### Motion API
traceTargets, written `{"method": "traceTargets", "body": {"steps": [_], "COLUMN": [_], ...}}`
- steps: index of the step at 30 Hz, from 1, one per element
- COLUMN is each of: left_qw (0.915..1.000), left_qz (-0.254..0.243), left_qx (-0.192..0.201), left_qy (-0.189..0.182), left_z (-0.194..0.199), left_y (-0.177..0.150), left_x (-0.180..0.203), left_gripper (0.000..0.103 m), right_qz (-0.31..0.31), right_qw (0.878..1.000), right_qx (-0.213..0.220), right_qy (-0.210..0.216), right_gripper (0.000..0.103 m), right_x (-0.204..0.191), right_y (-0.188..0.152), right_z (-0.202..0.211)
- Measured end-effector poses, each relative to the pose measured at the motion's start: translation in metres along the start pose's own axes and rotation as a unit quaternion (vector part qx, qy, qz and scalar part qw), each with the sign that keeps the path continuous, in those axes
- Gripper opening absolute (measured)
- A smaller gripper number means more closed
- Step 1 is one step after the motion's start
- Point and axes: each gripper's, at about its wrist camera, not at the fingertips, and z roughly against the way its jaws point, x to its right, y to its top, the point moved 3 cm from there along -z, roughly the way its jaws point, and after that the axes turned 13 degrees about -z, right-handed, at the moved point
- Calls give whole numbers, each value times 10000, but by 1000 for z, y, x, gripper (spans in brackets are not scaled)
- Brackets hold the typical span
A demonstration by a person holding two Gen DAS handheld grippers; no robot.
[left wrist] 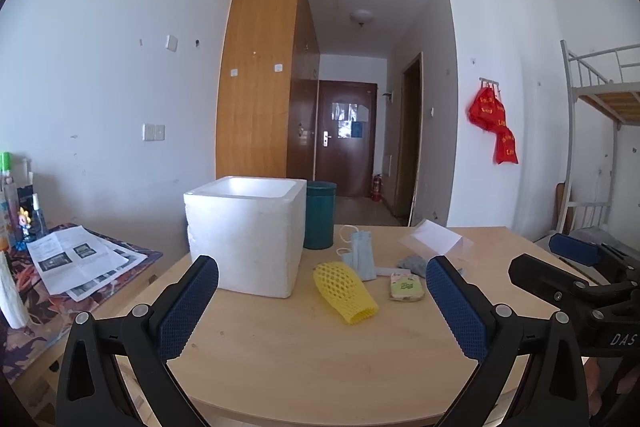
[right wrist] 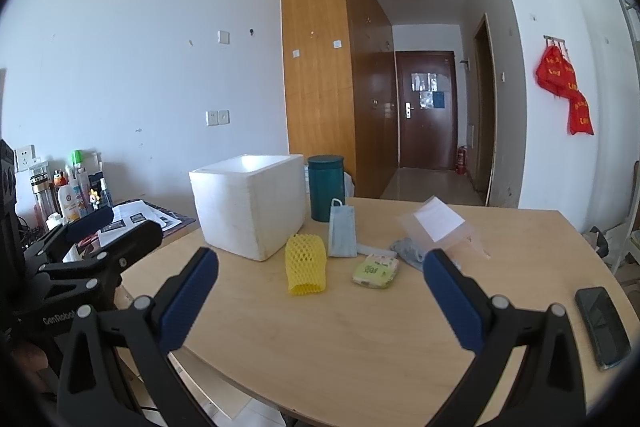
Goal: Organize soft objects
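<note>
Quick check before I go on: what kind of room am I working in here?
Most likely a dormitory room or small flat: a white metal bunk bed frame at the right, a tall wooden wardrobe by a corridor ending at a dark brown entrance door, and toiletry bottles on a side desk.

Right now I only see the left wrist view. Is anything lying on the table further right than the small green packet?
Observer: Yes, a black phone lies flat near the right edge of the table, apart from the soft things.
Operator: Is the right tool carrying anything?
Observer: No, the right tool is open and empty.
Operator: Anything on the wall behind the side desk?
Observer: A white wall socket sits just above the bottles there.
</note>
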Motion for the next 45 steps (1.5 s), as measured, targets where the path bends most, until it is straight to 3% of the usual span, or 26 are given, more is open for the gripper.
{"method": "traceTargets", "body": {"steps": [45], "left_qw": [10000], "left_qz": [44], "left_qx": [-46], "left_qy": [-24], "left_z": [0], "left_y": [-2], "left_x": [-3], "left_gripper": [103], "right_qz": [23], "right_qw": [10000], "right_qx": [4], "right_qy": [-4], "right_gripper": [103], "right_x": [1], "right_y": [-2], "right_z": [3]}}
